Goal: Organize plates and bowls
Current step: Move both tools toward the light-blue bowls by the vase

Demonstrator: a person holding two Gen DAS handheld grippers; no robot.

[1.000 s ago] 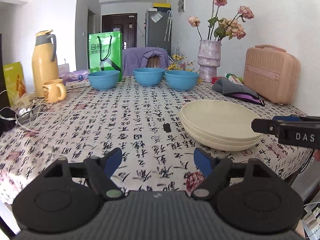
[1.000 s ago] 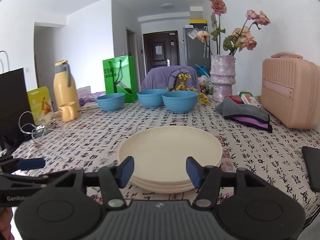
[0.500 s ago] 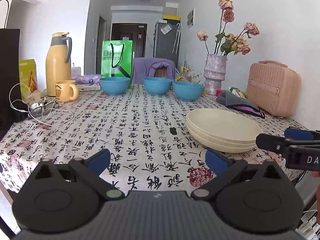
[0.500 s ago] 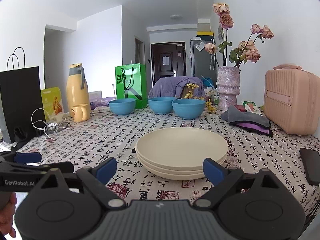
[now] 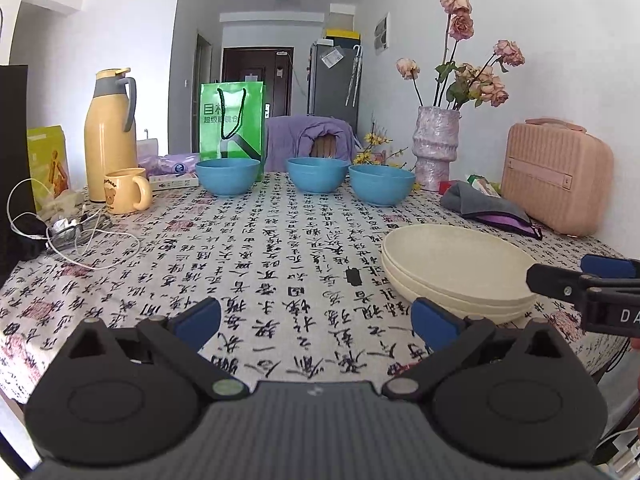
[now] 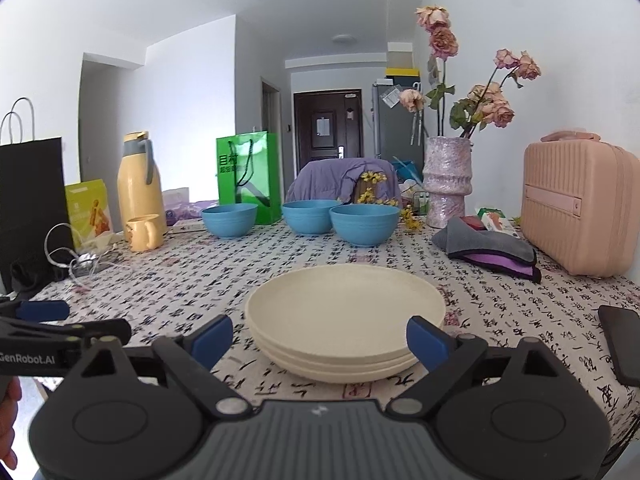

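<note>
A stack of cream plates [image 6: 344, 312] lies on the patterned tablecloth [image 6: 500, 320], right in front of my right gripper [image 6: 319, 340]. That gripper is open; its blue fingertips [image 6: 426, 340] flank the stack's near rim without touching it. Three blue bowls [image 6: 229, 220] [image 6: 310, 216] [image 6: 365, 224] stand in a row at the far side. My left gripper [image 5: 316, 320] is open over bare cloth, with the plates [image 5: 456, 268] to its right and the bowls [image 5: 227, 176] far ahead. The right gripper [image 5: 580, 280] shows at that view's right edge.
A yellow flask [image 5: 108, 136] and mug [image 5: 126, 190] stand at the far left by loose cables [image 5: 68, 232]. A green bag [image 5: 232, 120], a flower vase [image 5: 436, 152], a pink case [image 5: 556, 176] and folded cloths [image 5: 488, 208] line the back and right. A black phone [image 6: 622, 344] lies near the right edge.
Both grippers' jaws have spread much wider than a second ago. The plates and bowls have stayed where they were.
</note>
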